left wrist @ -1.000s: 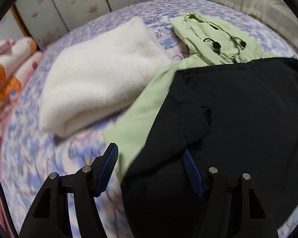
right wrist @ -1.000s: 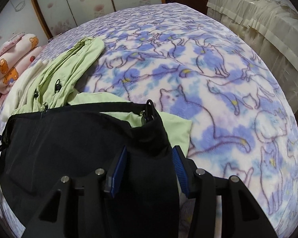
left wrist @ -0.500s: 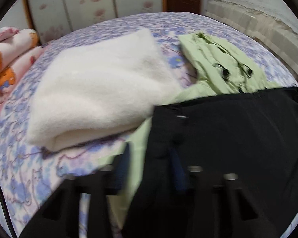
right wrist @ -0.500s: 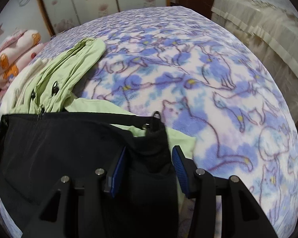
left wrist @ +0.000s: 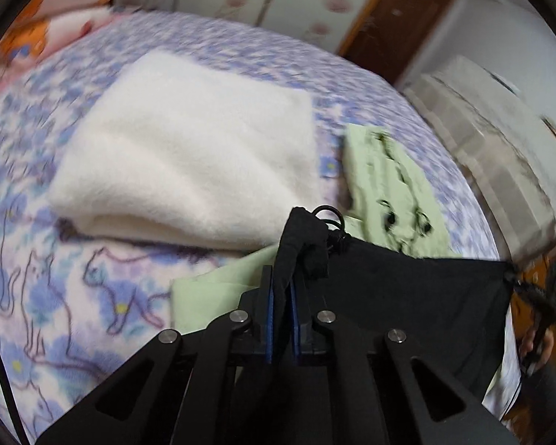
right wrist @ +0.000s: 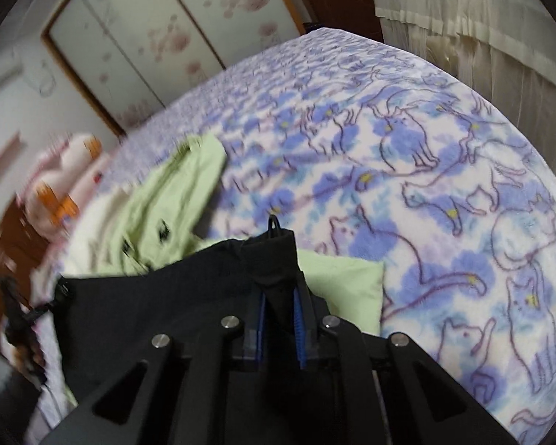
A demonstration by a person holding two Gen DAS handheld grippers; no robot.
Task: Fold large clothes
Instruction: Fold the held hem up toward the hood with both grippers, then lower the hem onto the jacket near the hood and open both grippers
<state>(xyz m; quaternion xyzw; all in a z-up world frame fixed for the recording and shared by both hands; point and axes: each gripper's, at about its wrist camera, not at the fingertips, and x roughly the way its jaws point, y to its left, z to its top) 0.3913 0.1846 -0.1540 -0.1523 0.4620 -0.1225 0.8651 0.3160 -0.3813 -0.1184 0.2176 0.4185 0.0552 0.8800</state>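
Both grippers have just been closing on the black garment [left wrist: 407, 296], and each now has a bunch of its cloth between the blue pads. A second ago the left gripper [left wrist: 281, 289] stood wide open over the garment's left corner with one pad clear of the cloth; now it is clenched on that corner, and a tuft with a small black cord loop [left wrist: 328, 215] sticks up past the fingertips. The right gripper [right wrist: 278, 296], open around the right corner half a second ago, now pinches it too, with another loop [right wrist: 274, 222] standing above the pads. The garment's top edge, which sagged flat on the bed before, is now drawn taut between the two corners and lifted off the cat-print bedspread [right wrist: 444, 185]. The garment hangs over the near edge of the bed, on top of the light green garment [left wrist: 389, 185], which has not moved and shows only beyond and beside the black cloth. The folded white blanket [left wrist: 189, 148] still lies toward the bed's left side. Both views are smeared by motion, so the green garment's cords and the pillows [right wrist: 66, 181] at the far left corner are hard to make out. The black garment's lower part is cut off behind the gripper bodies.
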